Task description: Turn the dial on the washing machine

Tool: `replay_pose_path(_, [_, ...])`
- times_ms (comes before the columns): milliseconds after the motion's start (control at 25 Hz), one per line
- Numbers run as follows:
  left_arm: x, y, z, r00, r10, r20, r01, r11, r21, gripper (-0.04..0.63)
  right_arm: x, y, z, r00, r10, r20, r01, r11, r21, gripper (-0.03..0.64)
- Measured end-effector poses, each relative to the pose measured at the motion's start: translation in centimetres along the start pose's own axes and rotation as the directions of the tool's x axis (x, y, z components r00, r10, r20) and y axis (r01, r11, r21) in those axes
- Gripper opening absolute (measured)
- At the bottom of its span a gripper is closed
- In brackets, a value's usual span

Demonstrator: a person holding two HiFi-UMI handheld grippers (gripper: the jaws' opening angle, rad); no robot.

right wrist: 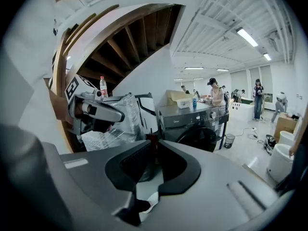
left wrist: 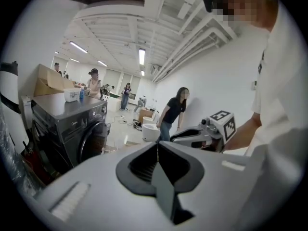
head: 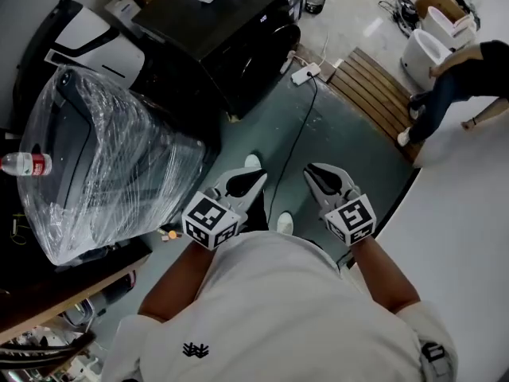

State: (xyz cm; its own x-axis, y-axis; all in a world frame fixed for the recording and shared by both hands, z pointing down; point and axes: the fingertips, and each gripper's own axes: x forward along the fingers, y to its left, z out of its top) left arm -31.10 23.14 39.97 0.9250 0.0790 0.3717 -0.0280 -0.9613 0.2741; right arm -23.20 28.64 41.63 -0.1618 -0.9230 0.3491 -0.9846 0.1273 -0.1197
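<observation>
The black washing machine (head: 231,30) stands at the far side of the floor, well away from both grippers. Its round dial (right wrist: 213,114) shows on the top right of the control panel in the right gripper view, and the dial (left wrist: 103,109) also shows small in the left gripper view. My left gripper (head: 242,183) and right gripper (head: 320,175) are held side by side in front of the body, above the floor. The left gripper (left wrist: 157,146) is shut and empty. The right gripper (right wrist: 154,143) has its tips together with nothing between them.
A plastic-wrapped appliance (head: 103,157) with a water bottle (head: 24,164) beside it stands at the left. A power strip and cable (head: 306,73) lie on the floor by a wooden pallet (head: 374,86). A person (head: 461,78) bends over at the right.
</observation>
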Motion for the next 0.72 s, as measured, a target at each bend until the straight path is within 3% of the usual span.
replay_pose_path(200, [3.4, 7.2, 2.5, 1.000, -0.018, -0.003, 0.018, 1.000, -0.006, 0.057, 6.1, -5.5, 2.2, 0.999, -0.034, -0.021, 0.033, 0.999, -0.010, 0.025])
replay_pose_path(440, [8.1, 14.9, 6.7, 0.992, -0.113, -0.048, 0.115, 0.993, 0.034, 0.057, 13.4, -11.5, 6.7, 0.995, -0.086, -0.045, 0.085, 0.996, -0.018, 0.025])
replay_pose_path(720, [12.6, 20.5, 11.0, 0.982, -0.183, -0.049, 0.185, 0.981, 0.050, 0.057, 19.0, -17.6, 9.4, 0.987, -0.146, -0.071, 0.142, 0.988, -0.055, 0.038])
